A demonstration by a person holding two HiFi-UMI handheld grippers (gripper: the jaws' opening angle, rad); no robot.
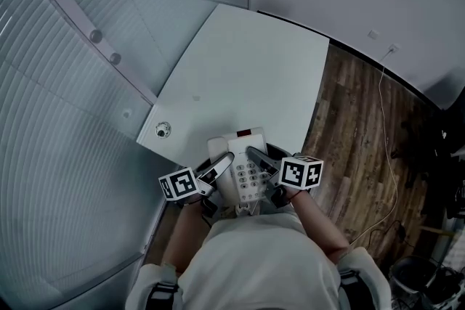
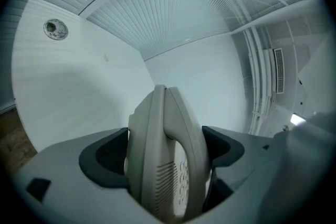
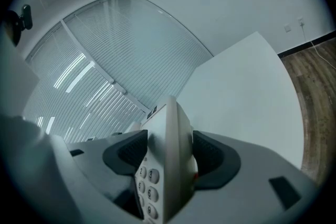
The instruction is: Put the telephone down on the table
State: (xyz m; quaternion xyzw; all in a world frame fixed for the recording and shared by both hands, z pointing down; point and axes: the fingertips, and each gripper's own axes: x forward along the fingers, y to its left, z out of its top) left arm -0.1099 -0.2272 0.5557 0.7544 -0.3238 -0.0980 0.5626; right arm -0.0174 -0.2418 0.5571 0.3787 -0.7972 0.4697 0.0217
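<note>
Closest under the lens: pale shirt (image 1: 254,258) and both forearms, stretched forward. Just beyond, left gripper (image 1: 220,169) and right gripper (image 1: 260,160), each closed onto the telephone (image 1: 245,169) from its own flank.

Along the left jaws: dark pads pressed against both faces of the casing, narrowed to its thickness, no slack showing. Along the right jaws: the same clamp on the opposite edge, with the keypad (image 3: 148,186) buttons just inside the grip.

Hangs keypad-up at the near edge of the white table (image 1: 240,62), long axis pointing away from the body and roughly in line with both pairs of jaws. Looks lifted rather than resting, though contact with the tabletop cannot be told from above. Sits evenly between the two grippers, neither clearly nearer.

Bare tabletop ahead and below, with a round grommet (image 1: 163,130) off to the left.

Probably calls for a level lowering, forward and down, both sides together, before any release. Likely to tip if one side lets go first.
</note>
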